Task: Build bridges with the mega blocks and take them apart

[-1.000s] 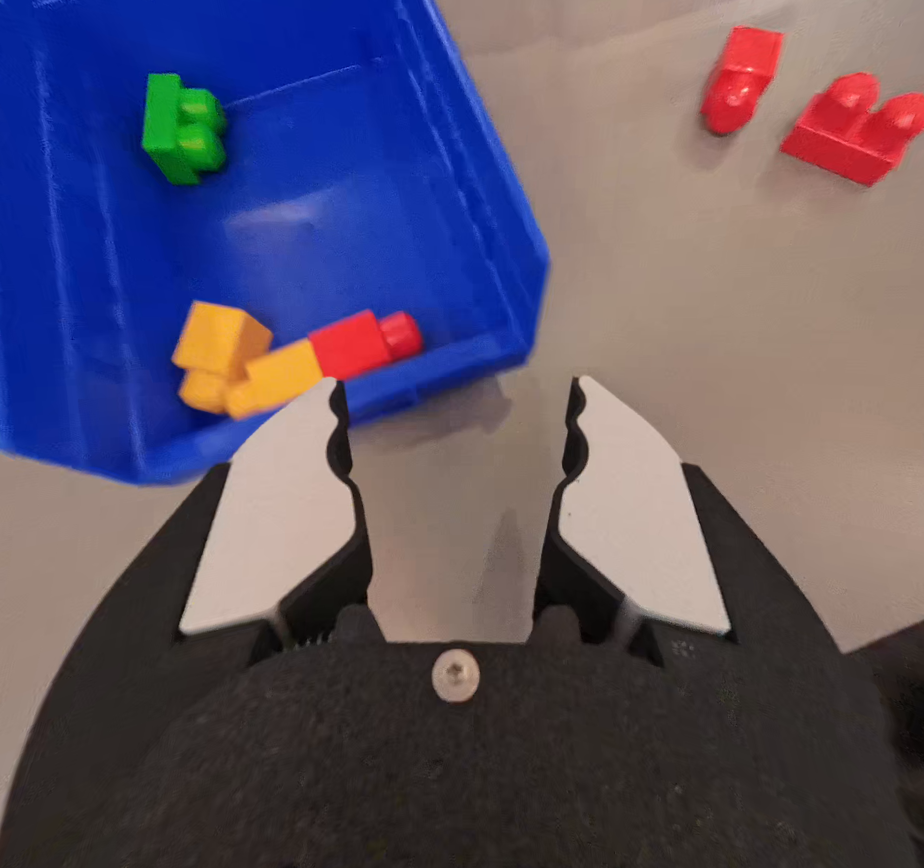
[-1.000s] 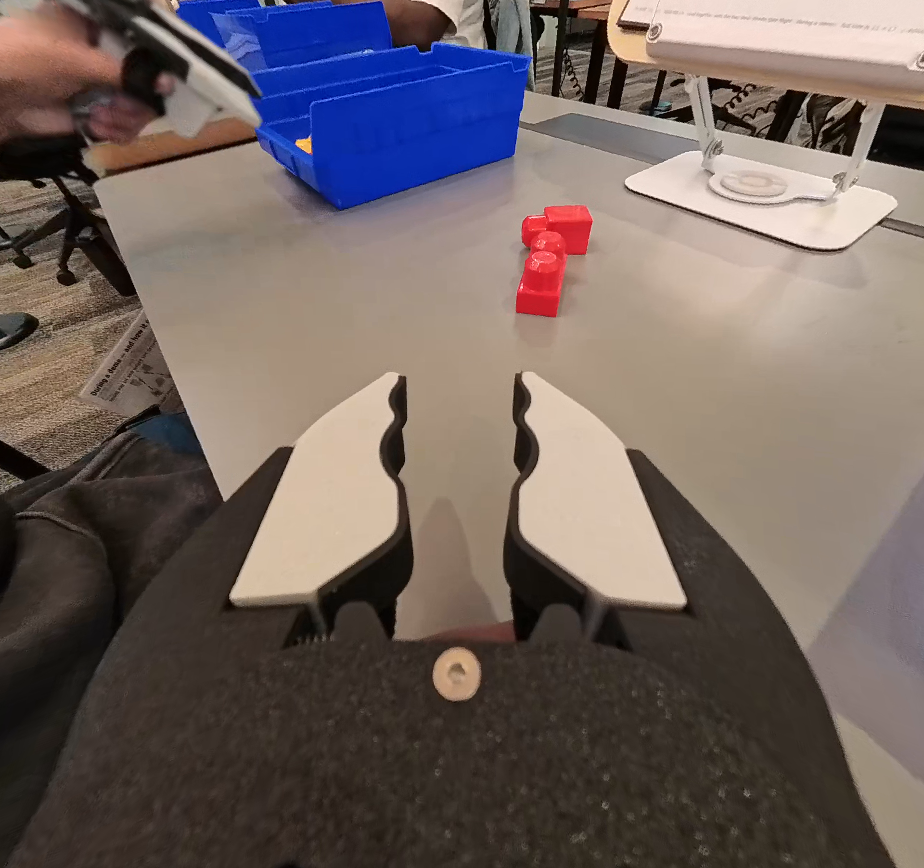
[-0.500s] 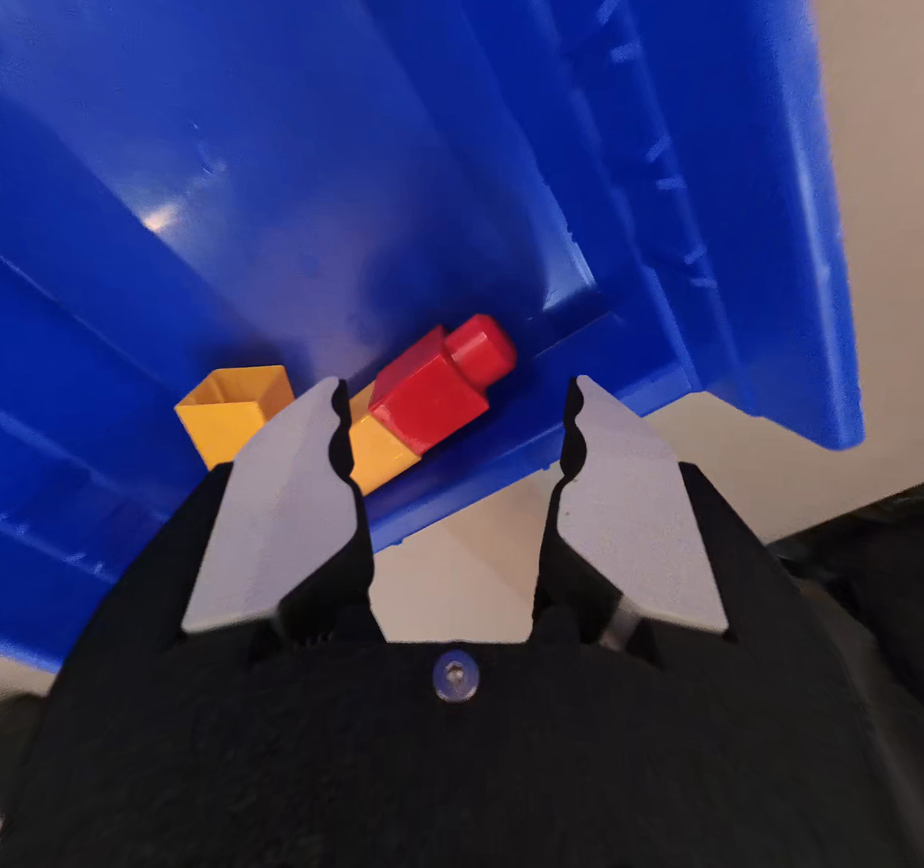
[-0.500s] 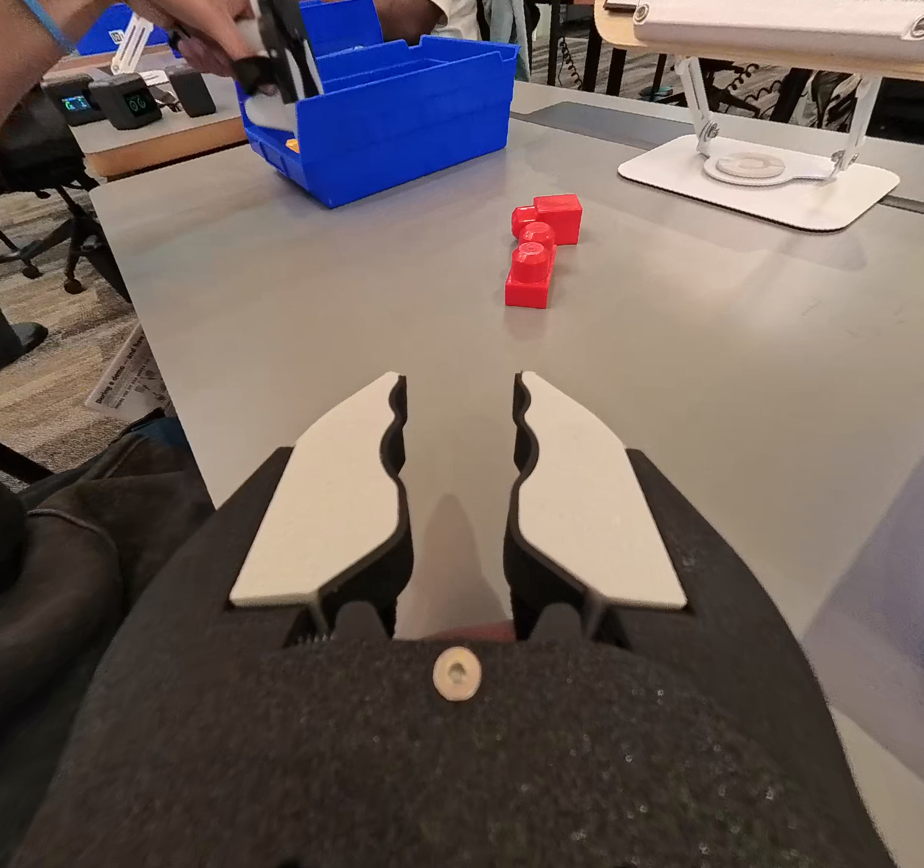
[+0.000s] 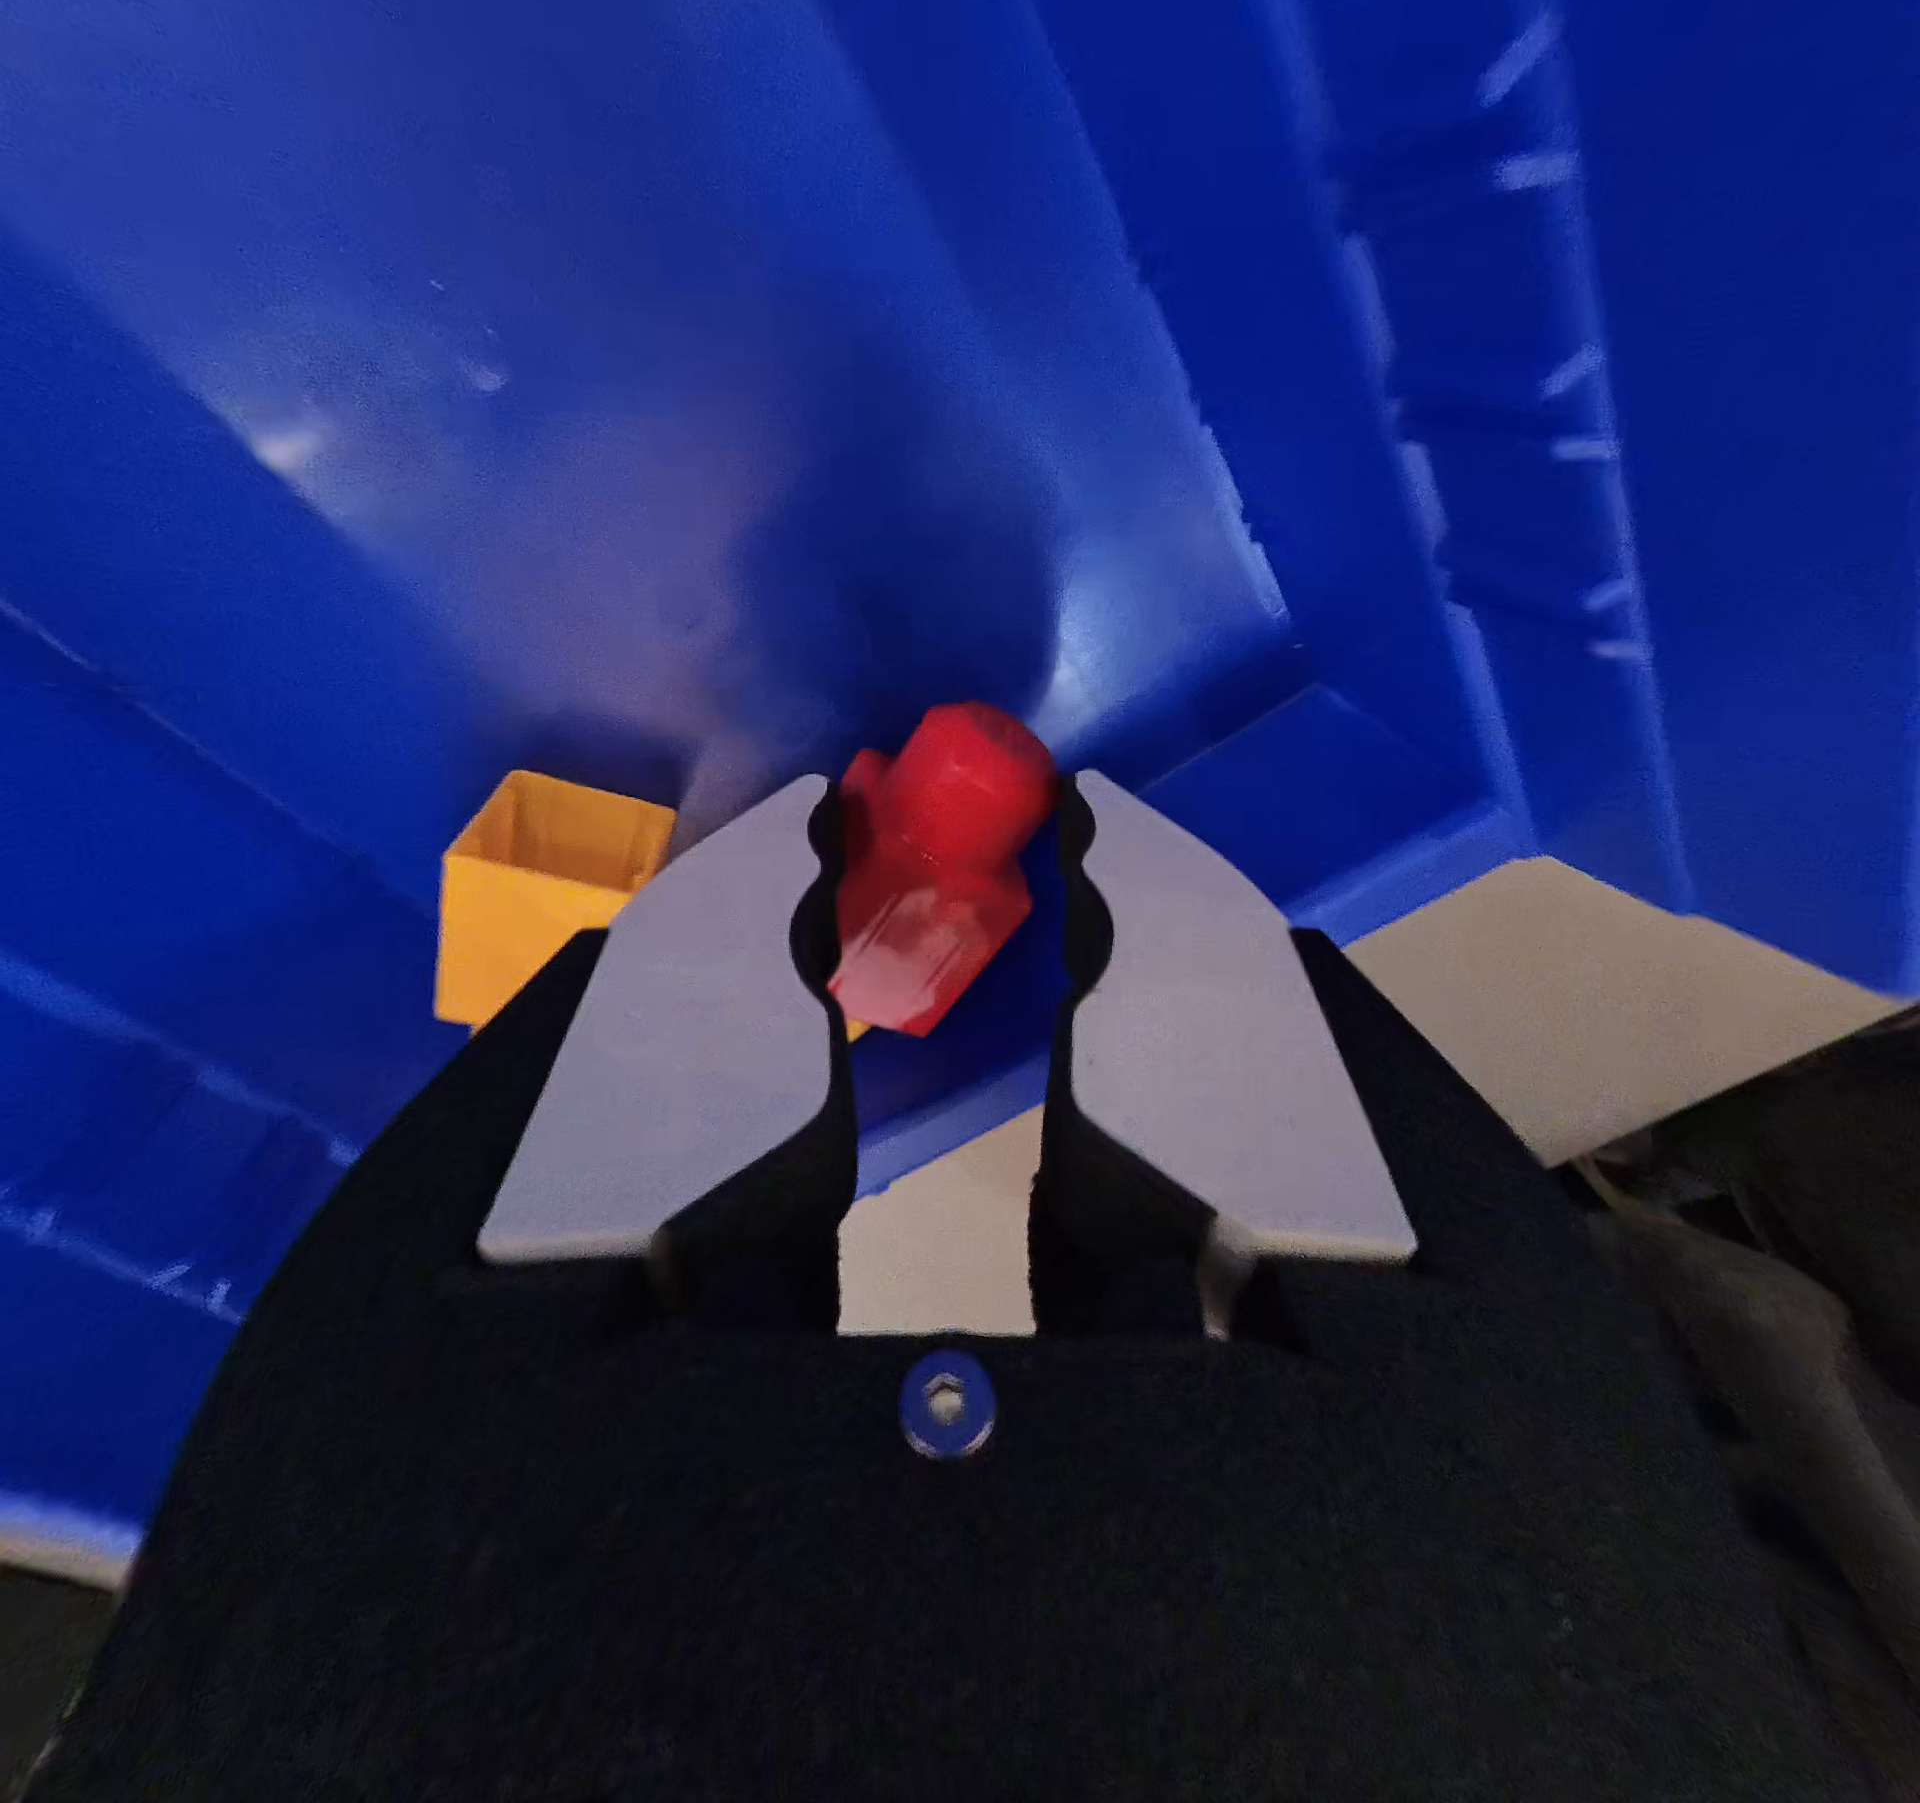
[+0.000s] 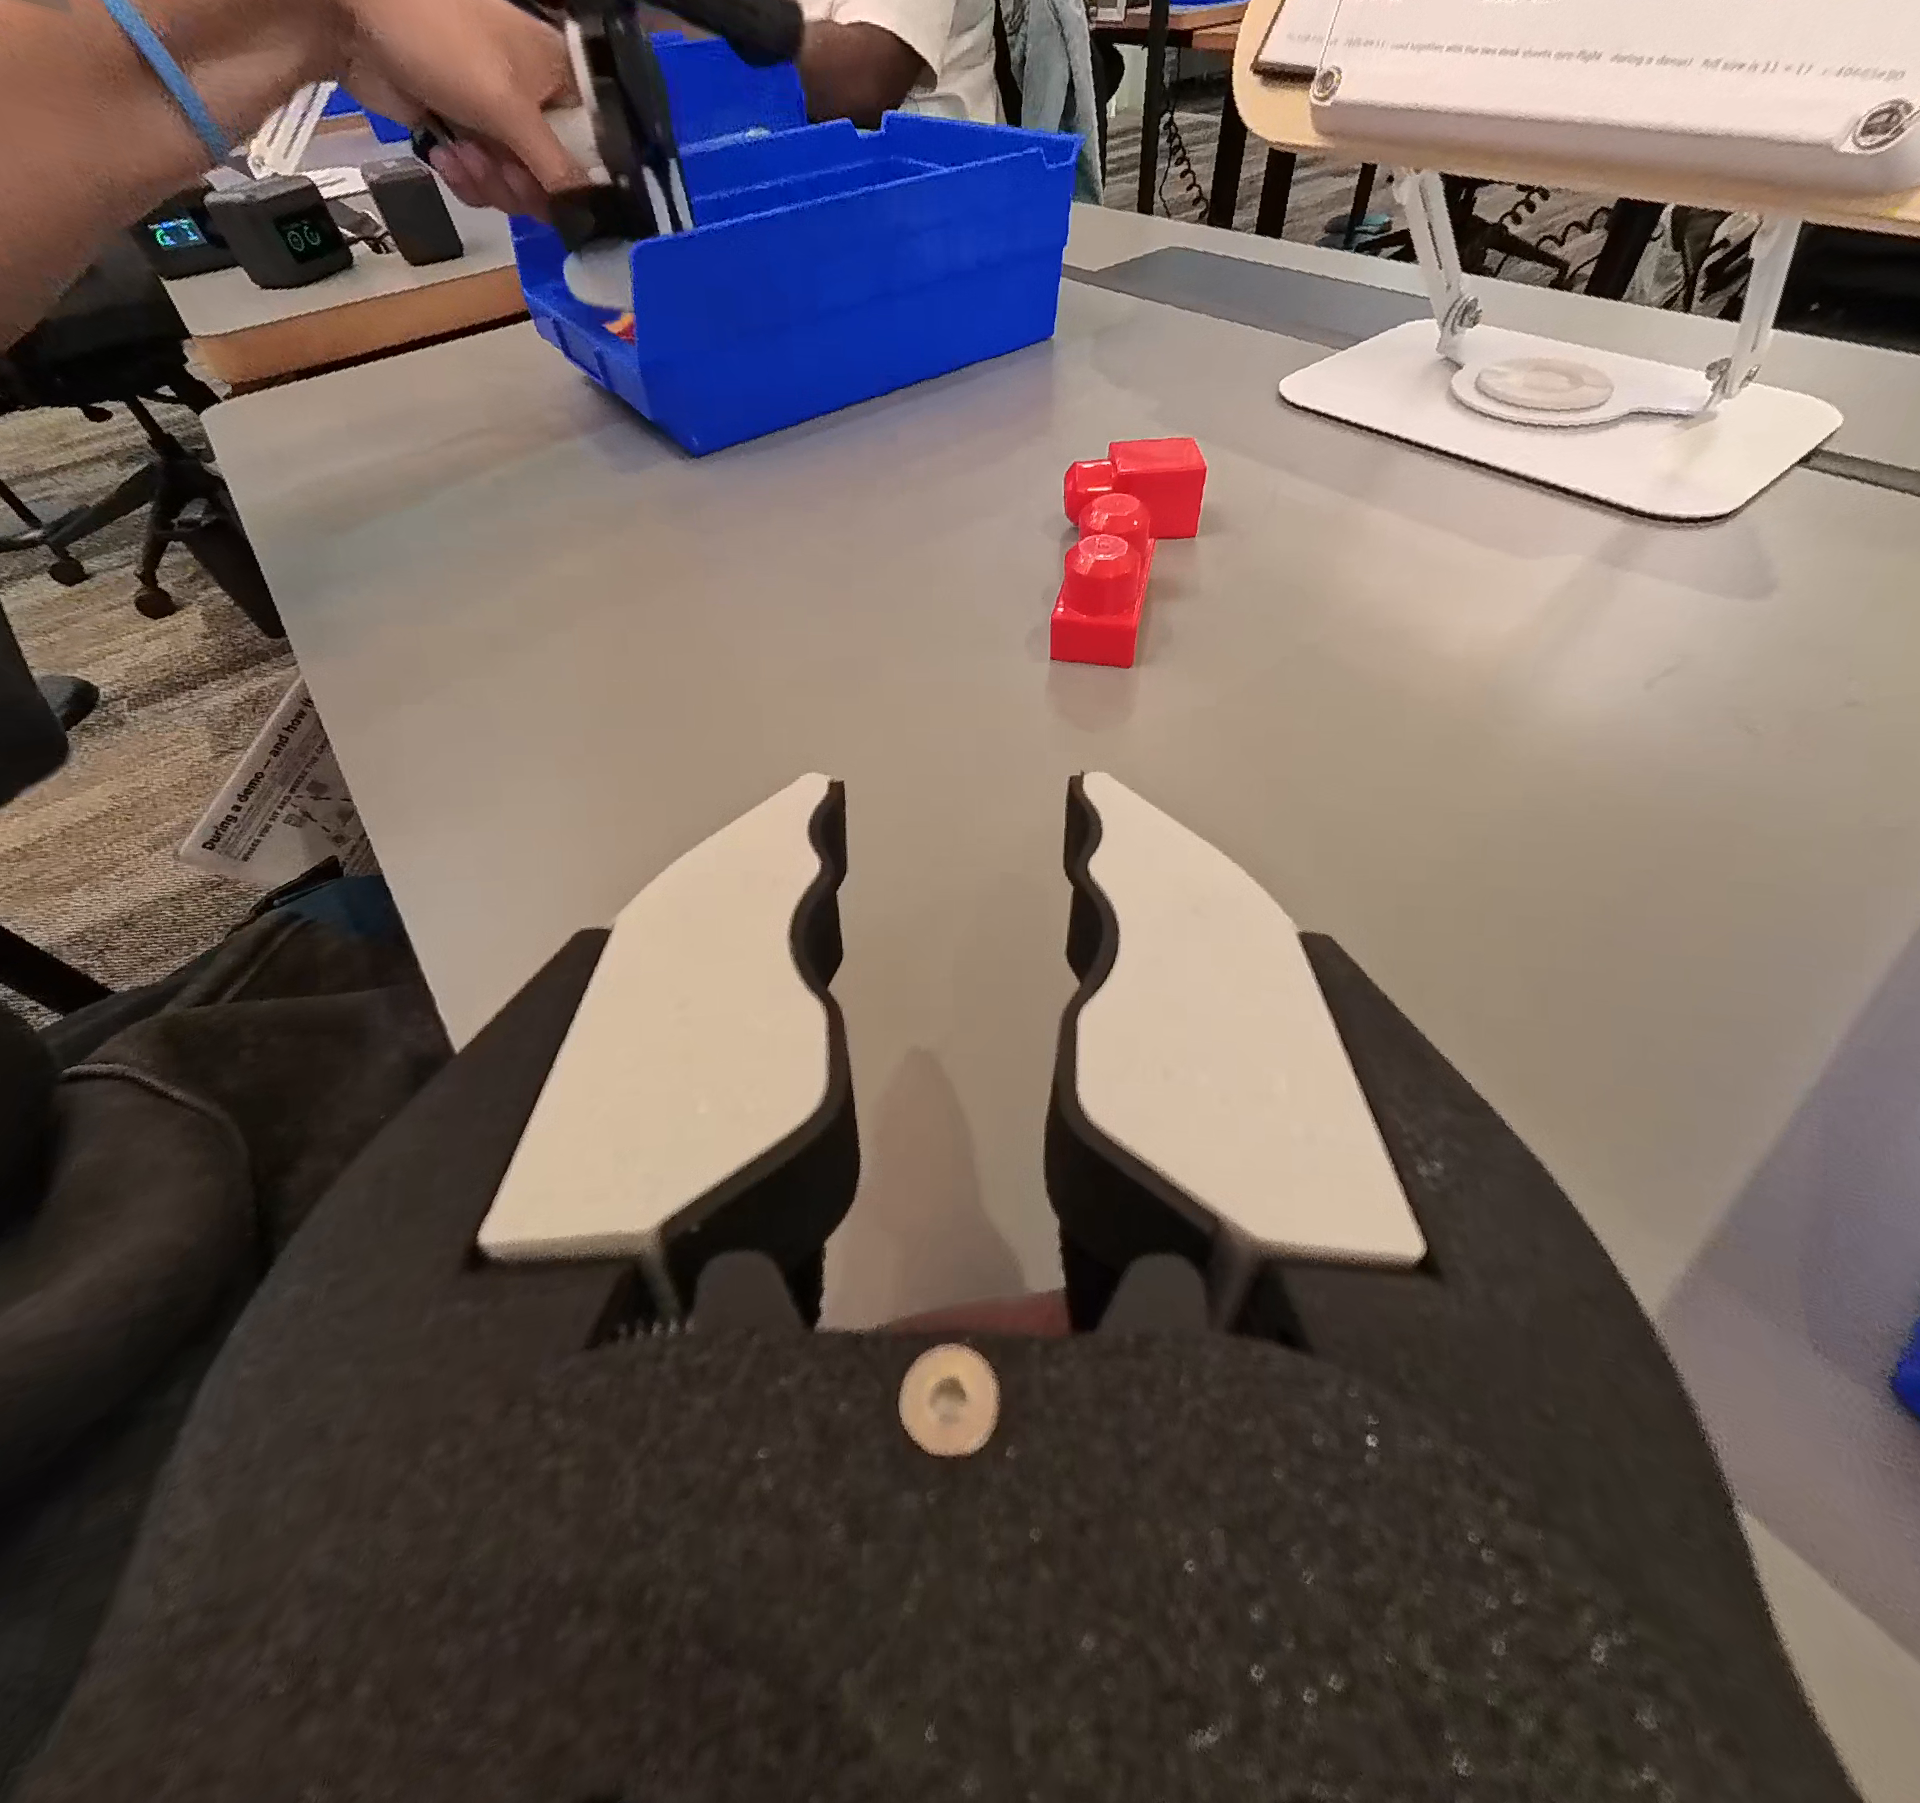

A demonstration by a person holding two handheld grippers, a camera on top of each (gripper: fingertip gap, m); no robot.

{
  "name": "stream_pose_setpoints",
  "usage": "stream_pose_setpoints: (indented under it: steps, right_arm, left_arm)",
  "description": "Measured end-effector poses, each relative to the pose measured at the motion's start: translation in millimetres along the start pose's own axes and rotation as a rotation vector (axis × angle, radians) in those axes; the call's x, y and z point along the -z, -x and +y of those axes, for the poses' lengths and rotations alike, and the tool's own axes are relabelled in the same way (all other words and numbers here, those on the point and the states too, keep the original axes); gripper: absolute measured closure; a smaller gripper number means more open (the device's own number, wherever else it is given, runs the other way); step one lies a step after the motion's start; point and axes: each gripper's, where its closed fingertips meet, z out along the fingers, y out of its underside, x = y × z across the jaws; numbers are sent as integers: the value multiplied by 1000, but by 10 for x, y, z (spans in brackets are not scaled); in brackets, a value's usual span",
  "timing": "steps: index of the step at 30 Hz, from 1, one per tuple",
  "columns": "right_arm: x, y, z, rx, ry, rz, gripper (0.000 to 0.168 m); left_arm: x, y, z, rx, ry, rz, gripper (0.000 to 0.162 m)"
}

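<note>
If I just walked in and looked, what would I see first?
Probably the big blue bin on the grey table, with the left gripper reaching down into it, its fingers on either side of a red block next to a yellow block. Then two more red blocks lying out on the table, ahead of the empty, open right gripper.

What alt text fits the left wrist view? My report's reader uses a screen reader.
The left gripper reaches into a blue bin, its two fingers on either side of a small red block. An orange block lies just left of it.
</note>
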Motion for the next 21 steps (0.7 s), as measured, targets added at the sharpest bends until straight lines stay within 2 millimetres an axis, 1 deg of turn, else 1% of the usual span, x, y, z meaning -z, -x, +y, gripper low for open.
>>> stream_pose_setpoints:
  steps: [2,4,7,8,9,11,12,13,14,15,16,17,19,21]
  right_arm:
    - [7,4,-12,1,-2,2,128]
    - [15,14,-28,5,-6,4,128]
    - [24,34,-45,16,-8,9,128]
    - [27,42,-47,19,-7,11,128]
    - [31,48,-51,23,-7,13,128]
    - [38,60,-61,30,-9,16,128]
    - [42,64,-66,35,-11,19,128]
    - [43,66,-69,40,-11,22,128]
    - [44,71,-68,43,-9,23,128]
    - [46,73,-71,47,-10,25,128]
    - [48,72,-72,51,-10,28,128]
    - [50,74,-71,53,-8,29,128]
    - [56,75,-67,57,-8,31,128]
    - [59,68,-46,56,-3,35,128]
  left_arm:
    - [150,45,-53,-8,-95,-28,124]
    - [388,53,-146,1,-237,-46,124]
    - [782,-157,-218,-35,-415,-27,124]
    - [909,-268,-244,-65,-467,-29,124]
    - [1030,-438,-266,-106,-513,-10,124]
    - [1222,-834,-294,-194,-563,15,124]
    - [1272,-1031,-314,-244,-566,5,124]
    - [1283,-1234,-351,-293,-561,-7,124]
    - [1253,-1430,-409,-330,-549,-15,124]
    - [1183,-1596,-485,-350,-526,-27,124]
    - [1081,-1721,-585,-341,-501,-45,124]
    - [951,-1820,-691,-308,-469,-52,124]
    - [628,-1964,-878,-219,-387,-31,125]
    - [313,-2029,-1048,-144,-315,5,125]
